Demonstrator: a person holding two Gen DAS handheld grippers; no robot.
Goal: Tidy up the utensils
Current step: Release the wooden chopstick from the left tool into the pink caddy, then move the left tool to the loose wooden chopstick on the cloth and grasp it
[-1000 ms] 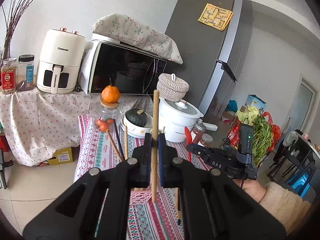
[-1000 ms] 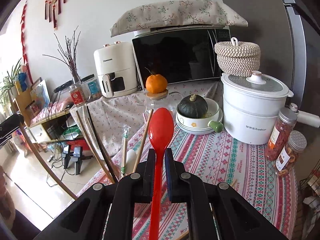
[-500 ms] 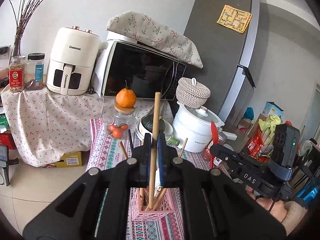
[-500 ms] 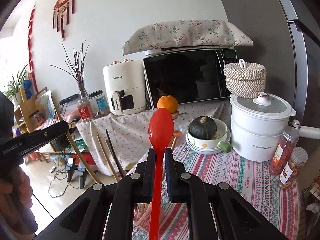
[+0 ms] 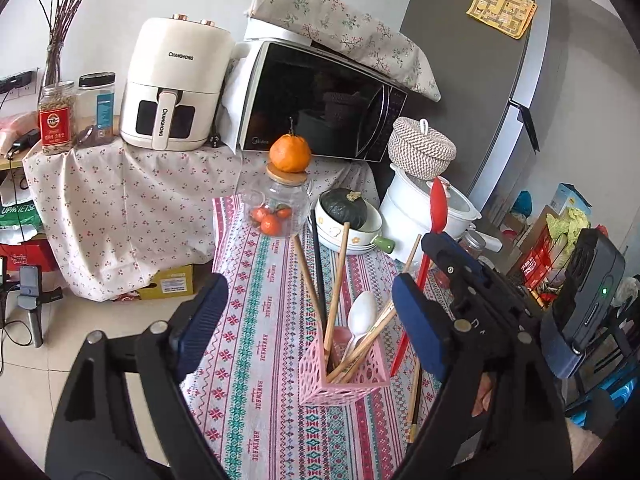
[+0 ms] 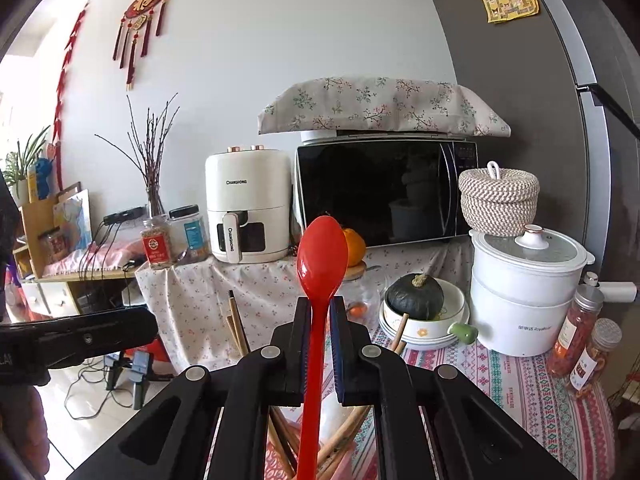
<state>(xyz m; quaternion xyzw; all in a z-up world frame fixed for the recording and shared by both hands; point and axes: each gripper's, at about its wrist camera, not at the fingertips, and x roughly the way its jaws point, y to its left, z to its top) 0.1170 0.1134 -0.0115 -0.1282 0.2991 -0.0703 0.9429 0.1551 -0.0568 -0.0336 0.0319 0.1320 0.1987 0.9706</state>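
A pink lattice utensil holder stands on the patterned tablecloth and holds several wooden chopsticks, a black one and a white spoon. My left gripper is open and empty above and in front of the holder. My right gripper is shut on a red spoon, bowl up, just right of the holder; the spoon also shows in the left wrist view. Chopstick tips and the holder's contents show below the right gripper. More chopsticks lie on the cloth right of the holder.
Behind the holder stand a glass jar with an orange on its lid, a bowl with a dark squash, a white cooker, spice jars, a microwave and an air fryer.
My left gripper has opened and let go of the wooden chopstick, which now stands in the pink holder. My right gripper has risen slightly, still holding the red spoon.
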